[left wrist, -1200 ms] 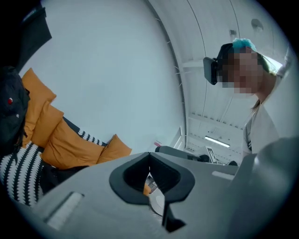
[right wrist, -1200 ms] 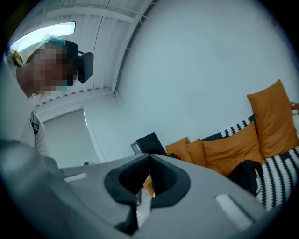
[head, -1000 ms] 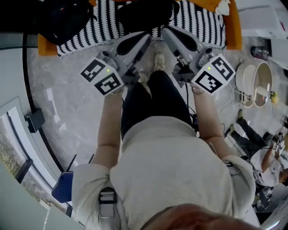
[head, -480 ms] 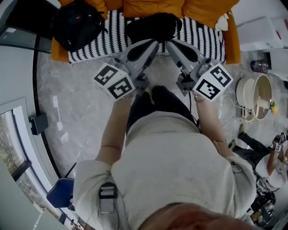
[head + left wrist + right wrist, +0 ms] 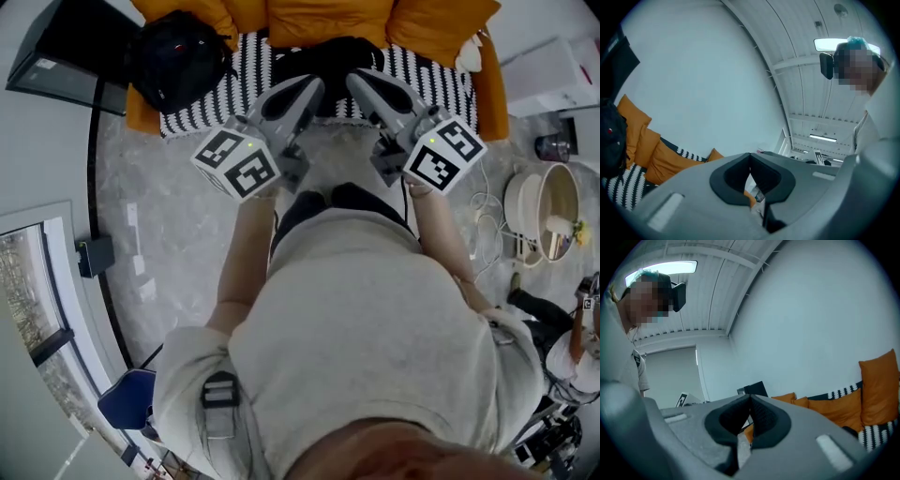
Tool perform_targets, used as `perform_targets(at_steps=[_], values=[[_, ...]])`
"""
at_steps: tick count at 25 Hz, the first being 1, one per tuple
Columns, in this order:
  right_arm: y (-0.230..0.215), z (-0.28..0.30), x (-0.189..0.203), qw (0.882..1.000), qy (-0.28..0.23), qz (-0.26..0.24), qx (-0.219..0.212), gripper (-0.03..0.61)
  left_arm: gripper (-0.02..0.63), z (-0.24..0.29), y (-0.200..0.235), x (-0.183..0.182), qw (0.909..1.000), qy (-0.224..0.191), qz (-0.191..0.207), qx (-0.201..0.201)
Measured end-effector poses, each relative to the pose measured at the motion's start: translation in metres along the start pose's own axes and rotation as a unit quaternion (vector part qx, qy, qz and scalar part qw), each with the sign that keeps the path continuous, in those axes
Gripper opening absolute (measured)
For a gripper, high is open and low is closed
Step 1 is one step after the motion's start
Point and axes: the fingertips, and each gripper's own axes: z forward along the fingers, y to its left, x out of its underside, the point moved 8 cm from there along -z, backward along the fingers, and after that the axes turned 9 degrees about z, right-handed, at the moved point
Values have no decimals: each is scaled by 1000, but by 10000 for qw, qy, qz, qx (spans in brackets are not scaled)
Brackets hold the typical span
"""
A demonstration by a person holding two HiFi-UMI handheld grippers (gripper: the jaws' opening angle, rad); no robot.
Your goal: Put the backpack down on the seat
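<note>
Lying on striped seat (image 5: 441, 75): backpack (image 5: 183, 56), perhaps jacket (image 5: 323, 54).

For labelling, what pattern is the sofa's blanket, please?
The blanket is black-and-white striped; head view.

The whole sofa (image 5: 487, 94) has slid down into the head view. A second ago only the front of its striped throw (image 5: 202, 108) showed, and now the orange back cushions (image 5: 328, 19) line the top of the picture. The backpack (image 5: 178, 61) on the sofa's left end, cut off before, shows whole, and so does the black bag (image 5: 323, 56) at the sofa's middle. The left gripper (image 5: 309, 91) and right gripper (image 5: 364, 82) have risen, their marker cubes now close to the sofa's front edge instead of well short of it. The shoe once seen before the sofa is gone under the torso, and less of the dark trousers (image 5: 319, 202) shows.
</note>
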Motion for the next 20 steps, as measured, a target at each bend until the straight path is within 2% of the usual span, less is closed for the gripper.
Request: perform_targets(at_steps=[6,14,20], values=[[-1,-6,-7,9997,163,-34,-190,3,6,11,-14,3,10000,62,9,-63],[-8,-10,-17,9996,119,-154,-218,3,6,24,-29,11,9996,205,173,-29],[-14,-16,-16,9995,127,-134,-270,3,6,23,-31,16,9997,87,95,-224]])
